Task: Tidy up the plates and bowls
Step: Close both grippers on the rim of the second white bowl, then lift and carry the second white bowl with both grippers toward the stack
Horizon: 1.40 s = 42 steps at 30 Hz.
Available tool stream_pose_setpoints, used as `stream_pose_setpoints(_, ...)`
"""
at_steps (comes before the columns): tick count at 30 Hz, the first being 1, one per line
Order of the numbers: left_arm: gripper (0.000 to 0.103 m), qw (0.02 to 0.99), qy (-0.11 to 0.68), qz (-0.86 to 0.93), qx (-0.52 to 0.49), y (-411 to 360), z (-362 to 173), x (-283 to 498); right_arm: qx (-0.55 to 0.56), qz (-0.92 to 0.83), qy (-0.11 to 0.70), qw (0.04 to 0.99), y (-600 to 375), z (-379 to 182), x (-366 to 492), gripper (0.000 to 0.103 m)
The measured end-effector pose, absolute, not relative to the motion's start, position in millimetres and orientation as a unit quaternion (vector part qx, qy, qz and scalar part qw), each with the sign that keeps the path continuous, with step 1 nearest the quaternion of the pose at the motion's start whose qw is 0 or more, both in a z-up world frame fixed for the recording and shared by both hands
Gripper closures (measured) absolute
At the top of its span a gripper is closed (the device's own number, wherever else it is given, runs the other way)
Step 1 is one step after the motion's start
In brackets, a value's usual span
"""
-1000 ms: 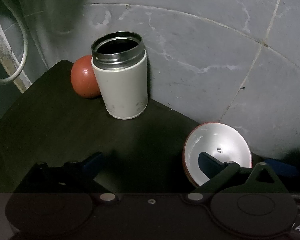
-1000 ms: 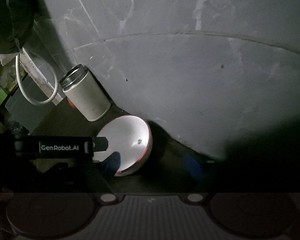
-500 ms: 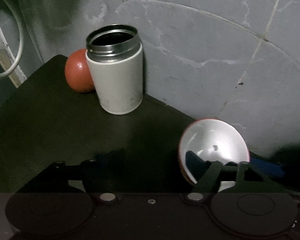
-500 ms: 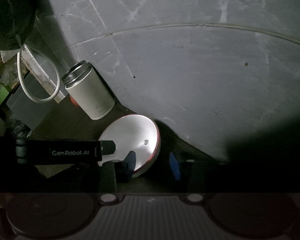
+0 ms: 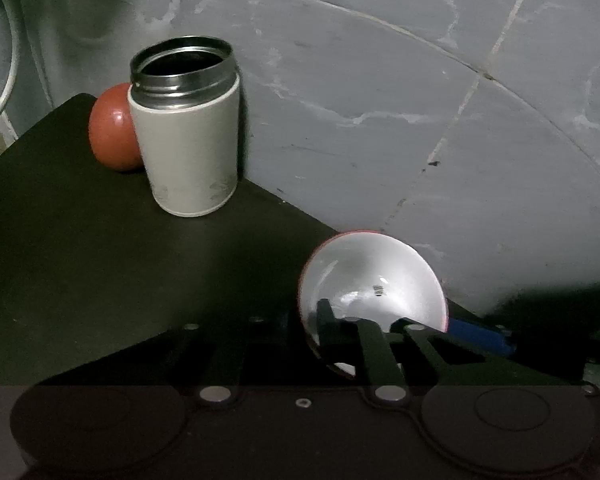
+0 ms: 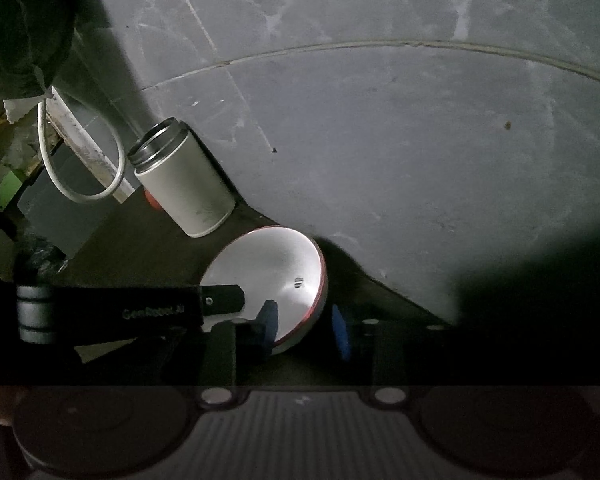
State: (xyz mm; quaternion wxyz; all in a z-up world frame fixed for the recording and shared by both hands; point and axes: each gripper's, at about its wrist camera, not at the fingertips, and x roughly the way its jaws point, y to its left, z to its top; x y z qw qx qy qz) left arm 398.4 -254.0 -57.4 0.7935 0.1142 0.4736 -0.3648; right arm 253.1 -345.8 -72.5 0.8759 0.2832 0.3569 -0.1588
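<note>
A white bowl with a red rim [image 5: 380, 280] [image 6: 268, 268] stands tilted on its edge at the back of the dark table [image 5: 80, 240], close to the grey wall. My left gripper [image 5: 306, 322] is shut on the bowl's left rim, one finger inside the bowl and the other outside in shadow. In the right wrist view its black body [image 6: 120, 312] reaches in from the left. My right gripper [image 6: 304, 326] straddles the bowl's lower rim with its blue pads. One pad overlaps the inside, and a thin dark gap shows at the outer pad [image 6: 340, 332].
An open white steel-rimmed canister [image 5: 188, 152] [image 6: 188, 196] stands at the back left against the wall. A red round object [image 5: 110, 136] sits behind it. A white cable loop [image 6: 80, 196] hangs past the table's left end. The grey wall [image 5: 420, 100] closes off the back.
Both grippers have narrowed from wide open. The left fingers have come together on the bowl's rim, and the right pads have drawn in around its lower edge. Both cameras are closer to the bowl.
</note>
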Motion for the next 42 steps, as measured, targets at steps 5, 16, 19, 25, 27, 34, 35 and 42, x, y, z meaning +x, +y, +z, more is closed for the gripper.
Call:
stream_pose_setpoints(5, 0.092, 0.794, 0.475, -0.362, 0.113, -255.8, -57.4, 393.0, 0.285, -0.155, 0.358, 0.876, -346.1, -72.5, 253.5, 0.076)
stream_pose_setpoints(16, 0.093, 0.798, 0.474, -0.357, 0.102, -243.7, -45.2, 380.5, 0.280, -0.149, 0.365, 0.875, -341.8, -69.2, 250.5, 0.080)
stream_pose_setpoints(19, 0.094, 0.801, 0.469, -0.358, 0.095, -243.2, -46.1, 383.7, 0.276, -0.146, 0.361, 0.879, -339.5, -62.7, 245.4, 0.080)
stream_pose_setpoints(25, 0.094, 0.812, 0.452, -0.360, 0.079, -233.0, -34.0, 373.6, 0.267, -0.139, 0.342, 0.890, -333.7, -43.8, 233.2, 0.080)
stream_pose_setpoints(27, 0.094, 0.817, 0.445, -0.360, 0.075, -228.1, -27.6, 368.1, 0.265, -0.136, 0.337, 0.893, -330.4, -38.5, 228.4, 0.080)
stream_pose_setpoints(34, 0.094, 0.827, 0.427, -0.359, 0.068, -208.7, -8.1, 348.4, 0.262, -0.125, 0.320, 0.902, -313.7, -22.1, 206.1, 0.080)
stream_pose_setpoints(35, 0.094, 0.828, 0.426, -0.358, 0.066, -205.8, -5.6, 345.9, 0.261, -0.124, 0.318, 0.903, -310.9, -19.6, 202.8, 0.080)
stream_pose_setpoints(42, 0.094, 0.837, 0.410, -0.357, 0.058, -180.5, 9.1, 315.9, 0.252, -0.115, 0.303, 0.912, -285.8, -0.8, 176.0, 0.080)
